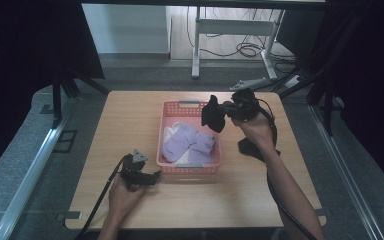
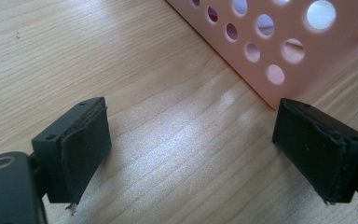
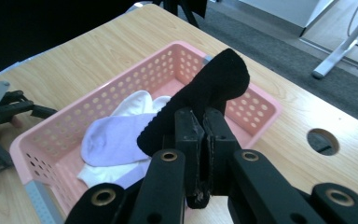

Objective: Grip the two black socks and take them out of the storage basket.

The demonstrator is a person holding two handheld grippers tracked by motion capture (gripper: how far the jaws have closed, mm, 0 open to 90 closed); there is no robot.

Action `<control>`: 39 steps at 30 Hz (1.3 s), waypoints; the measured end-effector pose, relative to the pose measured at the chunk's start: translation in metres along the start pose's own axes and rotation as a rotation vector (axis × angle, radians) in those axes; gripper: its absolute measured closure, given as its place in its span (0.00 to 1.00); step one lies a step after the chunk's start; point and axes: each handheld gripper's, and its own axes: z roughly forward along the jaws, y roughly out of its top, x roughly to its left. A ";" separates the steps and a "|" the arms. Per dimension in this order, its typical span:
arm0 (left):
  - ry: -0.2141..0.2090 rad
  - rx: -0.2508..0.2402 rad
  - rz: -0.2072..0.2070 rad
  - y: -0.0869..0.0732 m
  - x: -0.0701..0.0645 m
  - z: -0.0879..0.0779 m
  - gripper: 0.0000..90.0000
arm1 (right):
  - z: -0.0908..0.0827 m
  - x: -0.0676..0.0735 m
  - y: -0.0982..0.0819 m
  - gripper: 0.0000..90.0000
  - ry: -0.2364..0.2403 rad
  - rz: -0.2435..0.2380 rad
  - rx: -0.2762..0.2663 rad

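My right gripper (image 1: 226, 111) is shut on a black sock (image 1: 212, 114) and holds it in the air over the right rim of the pink basket (image 1: 166, 111). In the right gripper view the black sock (image 3: 200, 95) sticks up from between the closed jaws of my right gripper (image 3: 201, 128), above the pink basket (image 3: 256, 109). A lilac sock (image 1: 185, 142) and a white sock (image 1: 172, 132) lie inside the basket. My left gripper (image 1: 155, 176) rests on the table just left of the basket's near corner, open; my left gripper (image 2: 193, 140) has bare wood between its jaws.
Another dark piece of cloth (image 1: 247, 147) lies on the table right of the basket, under my right forearm. A round cable hole (image 3: 322, 141) sits in the tabletop. The basket's perforated wall (image 2: 279, 51) stands close ahead of the left jaws. Table edges drop to grey floor.
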 end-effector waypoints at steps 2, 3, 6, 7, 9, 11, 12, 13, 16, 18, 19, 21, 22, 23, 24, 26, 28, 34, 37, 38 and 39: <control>0.000 0.000 0.000 0.000 0.000 0.000 0.12 | -0.002 -0.002 -0.001 0.96 -0.007 0.002 0.000; 0.000 0.000 0.000 0.000 0.000 0.000 0.12 | -0.003 -0.003 -0.002 0.96 -0.012 0.004 -0.003; 0.000 0.000 0.000 0.000 0.000 0.000 0.12 | -0.011 -0.011 -0.006 0.96 -0.034 0.022 -0.010; 0.000 0.000 0.000 0.000 0.000 0.000 0.12 | -0.011 -0.011 -0.006 0.96 -0.034 0.022 -0.010; 0.000 -0.001 0.000 0.000 0.000 0.000 0.12 | -0.017 -0.017 -0.010 0.96 -0.050 0.032 -0.012; 0.000 -0.001 0.000 0.000 0.000 0.000 0.12 | -0.019 -0.019 -0.011 0.96 -0.056 0.036 -0.013; 0.001 -0.001 0.000 0.000 0.000 0.000 0.12 | -0.021 -0.021 -0.013 0.96 -0.061 0.041 -0.014; 0.000 -0.002 -0.001 0.000 0.000 0.000 0.12 | -0.023 -0.023 -0.015 0.96 -0.066 0.045 -0.014; 0.000 -0.001 0.000 0.000 0.000 0.000 0.12 | -0.030 -0.032 -0.023 0.96 -0.088 0.066 -0.020; 0.000 -0.001 0.000 0.000 0.000 0.000 0.12 | -0.032 -0.034 -0.025 0.96 -0.094 0.069 -0.018; 0.000 -0.001 0.000 0.000 0.000 0.000 0.12 | -0.033 -0.036 -0.027 0.96 -0.100 0.076 -0.017; 0.000 -0.001 0.000 0.000 0.000 0.000 0.12 | -0.036 -0.040 -0.032 0.96 -0.115 0.086 -0.014; 0.000 -0.001 0.000 0.000 0.000 0.000 0.12 | -0.038 -0.044 -0.035 0.96 -0.126 0.090 -0.011; 0.000 -0.001 0.000 0.000 0.000 0.000 0.12 | -0.039 -0.045 -0.037 0.96 -0.133 0.092 -0.007; 0.000 -0.001 0.000 0.000 0.000 0.000 0.12 | -0.040 -0.048 -0.040 0.96 -0.144 0.097 -0.006; -0.001 0.002 0.004 0.000 0.000 0.000 0.12 | -0.042 -0.054 -0.047 0.96 -0.159 0.111 0.000; 0.000 0.003 0.003 0.000 0.000 0.000 0.12 | -0.043 -0.059 -0.054 0.96 -0.178 0.123 0.009; -0.001 0.002 0.001 0.000 0.000 0.000 0.12 | -0.037 -0.076 -0.084 0.96 -0.205 0.179 0.047; -0.001 0.002 0.001 0.000 0.000 0.000 0.12 | -0.033 -0.080 -0.094 0.96 -0.213 0.191 0.061; -0.001 0.002 0.001 0.000 0.000 0.000 0.12 | -0.031 -0.081 -0.098 0.96 -0.217 0.196 0.071; -0.001 0.002 0.001 0.000 0.000 0.000 0.12 | -0.028 -0.083 -0.102 0.96 -0.223 0.199 0.079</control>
